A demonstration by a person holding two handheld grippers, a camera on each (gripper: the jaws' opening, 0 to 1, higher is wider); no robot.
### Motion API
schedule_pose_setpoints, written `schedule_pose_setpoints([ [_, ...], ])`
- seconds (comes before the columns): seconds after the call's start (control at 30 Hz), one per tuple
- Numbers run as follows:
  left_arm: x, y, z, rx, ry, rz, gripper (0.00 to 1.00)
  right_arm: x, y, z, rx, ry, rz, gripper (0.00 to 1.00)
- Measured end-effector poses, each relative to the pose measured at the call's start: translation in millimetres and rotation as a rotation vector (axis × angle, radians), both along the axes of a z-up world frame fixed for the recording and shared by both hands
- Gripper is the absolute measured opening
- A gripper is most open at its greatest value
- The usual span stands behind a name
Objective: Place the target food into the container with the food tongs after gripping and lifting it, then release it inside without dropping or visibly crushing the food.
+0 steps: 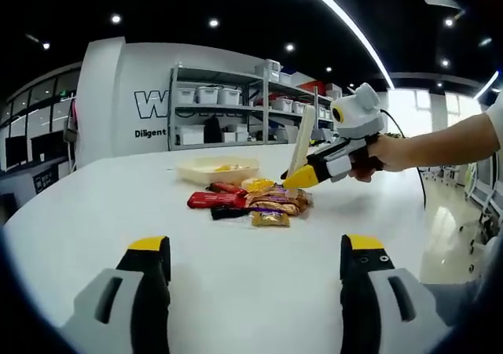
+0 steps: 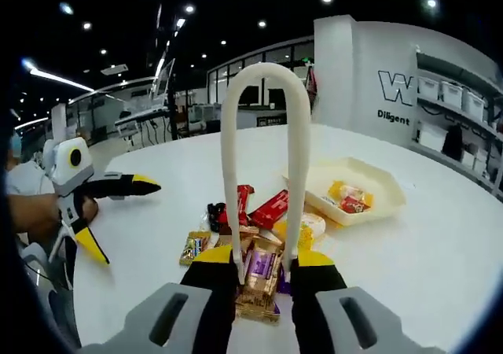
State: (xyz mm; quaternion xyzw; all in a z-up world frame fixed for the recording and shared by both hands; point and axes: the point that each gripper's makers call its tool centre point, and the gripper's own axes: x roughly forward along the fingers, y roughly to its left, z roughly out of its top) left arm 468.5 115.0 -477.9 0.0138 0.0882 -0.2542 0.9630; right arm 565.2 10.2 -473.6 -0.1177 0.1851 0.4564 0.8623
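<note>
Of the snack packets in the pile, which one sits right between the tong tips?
The brown-and-purple wrapped bar, at the near edge of the pile, framed by the white tongs held in the right gripper. The red bars lie farther off, toward the tray.

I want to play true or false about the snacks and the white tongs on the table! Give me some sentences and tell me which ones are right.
1. The right gripper holds the white tongs. True.
2. The tray is empty. False: it already has a few wrapped snacks in it.
3. The snack pile lies on the white table, beside the tray. True.
4. The left gripper is gripping a candy bar. False: its jaws are apart with nothing between them.
5. The tongs are lying flat on the table. False: they are held up in the gripper, over the pile.
</note>
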Motion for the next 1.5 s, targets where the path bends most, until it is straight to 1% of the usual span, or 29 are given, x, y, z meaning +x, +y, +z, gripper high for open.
schedule_pose_setpoints([
  [0.07, -0.1, -0.5, -0.4, 0.004, -0.001, -0.004, 0.88, -1.9, 1.0, -0.3, -0.002, 0.001, 0.004, 0.15],
  [0.1, -0.1, -1.2, -0.4, 0.005, -0.002, -0.006, 0.88, -0.5, -0.5, -0.4, 0.001, 0.011, -0.019, 0.14],
  [0.2, 0.4, -0.7, -1.1, 0.0, 0.006, -0.005, 0.88, 2.3, -2.3, 0.4, 0.023, 0.038, -0.038, 0.13],
  [0.23, 0.4, -0.3, -0.9, -0.003, 0.005, -0.004, 0.88, 3.0, -3.4, 1.7, 0.027, 0.036, -0.043, 0.13],
  [0.3, 0.3, -0.7, 0.0, -0.003, -0.001, -0.009, 0.88, 2.6, -1.6, 12.3, 0.087, 0.034, -0.041, 0.13],
  [0.4, 0.2, -1.2, -0.6, 0.0, 0.001, -0.012, 0.88, 4.6, -2.4, 26.6, 0.141, 0.04, -0.058, 0.14],
  [0.57, -0.7, -2.2, 0.4, 0.012, -0.014, -0.016, 0.87, 12.8, -11.3, 49.3, 0.172, 0.017, -0.074, 0.14],
  [0.63, -0.7, -1.9, 0.6, 0.015, -0.018, -0.015, 0.87, 19.0, -17.5, 63.5, 0.21, 0.019, -0.096, 0.14],
  [0.73, -0.5, -1.7, -1.6, 0.015, -0.004, -0.011, 0.89, 27.0, -25.8, 77.2, 0.208, -0.006, -0.112, 0.14],
  [0.9, -0.4, -1.9, -1.3, 0.022, -0.011, -0.011, 0.91, 36.7, -36.8, 98.9, 0.212, -0.038, -0.128, 0.14],
  [1.03, 1.4, 0.5, 0.7, 0.024, -0.026, 0.006, 0.96, 40.0, -41.5, 111.7, 0.226, -0.05, -0.143, 0.14],
  [1.07, 1.6, 1.3, 0.7, 0.024, -0.026, 0.011, 0.97, 41.1, -42.2, 113.5, 0.226, -0.053, -0.145, 0.14],
  [1.1, 1.4, 2.4, -0.6, 0.016, -0.012, 0.022, 0.99, 42.6, -43.6, 116.5, 0.234, -0.053, -0.152, 0.14],
  [1.13, 1.3, 2.5, -2.2, 0.007, 0.007, 0.022, 0.99, 43.0, -43.7, 117.8, 0.241, -0.051, -0.155, 0.14],
  [1.17, 1.9, 3.1, -2.3, 0.005, 0.008, 0.025, 0.99, 43.0, -43.5, 120.7, 0.255, -0.049, -0.156, 0.14],
  [1.23, 1.6, 3.2, -1.4, 0.009, -0.003, 0.025, 0.99, 42.3, -42.3, 124.7, 0.262, -0.054, -0.156, 0.14],
  [1.3, 0.8, 2.5, -2.2, 0.011, 0.001, 0.023, 0.99, 41.8, -40.2, 126.9, 0.263, -0.058, -0.155, 0.14],
  [1.43, 0.0, 1.7, -1.3, 0.017, -0.01, 0.021, 0.99, 44.8, -36.5, 129.8, 0.252, -0.067, -0.148, 0.14],
  [1.5, -0.6, 1.5, 0.2, 0.028, -0.027, 0.02, 0.98, 49.4, -35.0, 131.3, 0.249, -0.069, -0.148, 0.15],
])
